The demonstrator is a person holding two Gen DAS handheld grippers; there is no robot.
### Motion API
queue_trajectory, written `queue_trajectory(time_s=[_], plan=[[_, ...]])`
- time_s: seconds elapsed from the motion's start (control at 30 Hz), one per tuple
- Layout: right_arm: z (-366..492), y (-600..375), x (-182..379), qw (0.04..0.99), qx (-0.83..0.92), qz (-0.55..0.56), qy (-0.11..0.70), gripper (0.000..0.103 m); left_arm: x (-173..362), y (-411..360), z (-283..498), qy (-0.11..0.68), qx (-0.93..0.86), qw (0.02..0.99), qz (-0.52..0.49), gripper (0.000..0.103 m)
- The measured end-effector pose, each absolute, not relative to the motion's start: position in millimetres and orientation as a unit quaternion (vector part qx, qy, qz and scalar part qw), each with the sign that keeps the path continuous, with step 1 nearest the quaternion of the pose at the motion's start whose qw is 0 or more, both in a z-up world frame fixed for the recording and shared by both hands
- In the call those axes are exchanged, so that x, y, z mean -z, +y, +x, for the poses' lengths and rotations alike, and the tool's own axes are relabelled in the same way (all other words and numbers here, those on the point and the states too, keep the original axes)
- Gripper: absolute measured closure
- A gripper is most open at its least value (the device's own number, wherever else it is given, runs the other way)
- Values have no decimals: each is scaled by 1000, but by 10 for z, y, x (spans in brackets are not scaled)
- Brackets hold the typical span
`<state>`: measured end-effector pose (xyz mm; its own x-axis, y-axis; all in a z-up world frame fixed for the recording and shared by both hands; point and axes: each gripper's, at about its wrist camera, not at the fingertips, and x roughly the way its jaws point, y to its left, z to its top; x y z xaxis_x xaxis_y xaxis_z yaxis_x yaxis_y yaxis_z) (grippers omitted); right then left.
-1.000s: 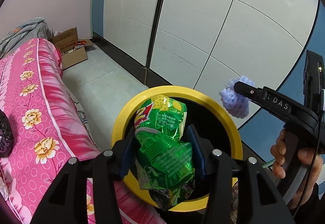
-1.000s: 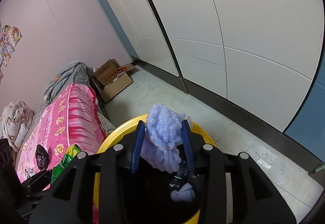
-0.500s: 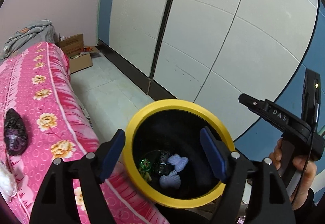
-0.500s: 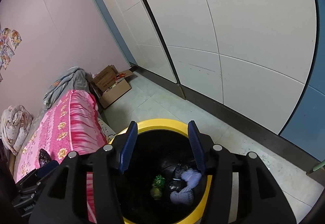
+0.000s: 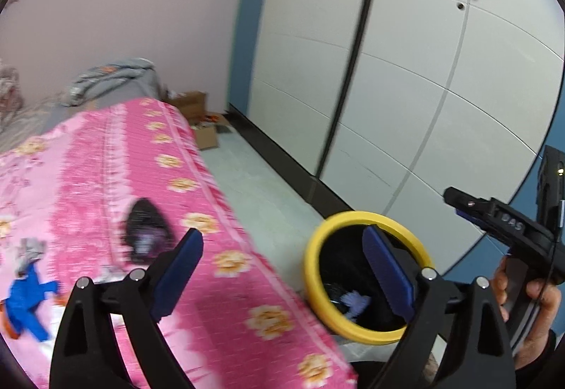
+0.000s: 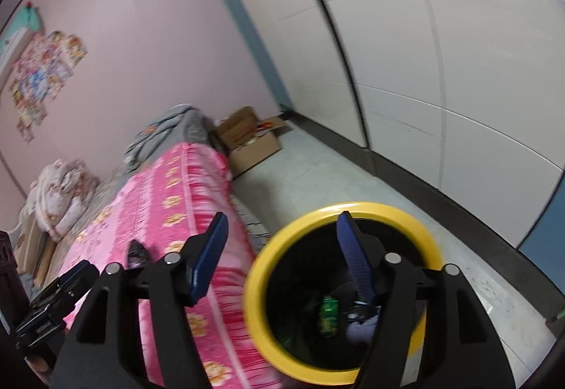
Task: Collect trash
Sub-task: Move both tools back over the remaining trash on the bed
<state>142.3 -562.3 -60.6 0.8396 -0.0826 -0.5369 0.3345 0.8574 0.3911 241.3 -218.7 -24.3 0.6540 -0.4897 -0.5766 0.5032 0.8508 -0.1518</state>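
We hold the left gripper [image 5: 282, 269] with jaws spread wide and empty, having just been opening, over the edge of the pink flowered bedspread [image 5: 106, 170]. The right gripper [image 6: 282, 255] has also just been opening and grips nothing. The crumpled green snack bag [image 6: 329, 313] and lilac foam net [image 5: 353, 302] lie inside the yellow-rimmed black bin [image 5: 312, 247] beside the bed. A dark crumpled wrapper [image 5: 146, 233] and blue scrap [image 5: 28, 297] lie on the bedspread.
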Motion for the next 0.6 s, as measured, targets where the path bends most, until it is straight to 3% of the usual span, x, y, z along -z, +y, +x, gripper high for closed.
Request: queue_trajectory(time_s=[0.33, 0.6], plan=[[1675, -4743, 373, 939, 24, 200, 280, 30, 175, -1128, 2343, 308, 183, 934, -3, 14], [1976, -3968, 435, 931, -38, 167, 321, 29, 311, -278, 2333, 320, 108, 941, -15, 14]])
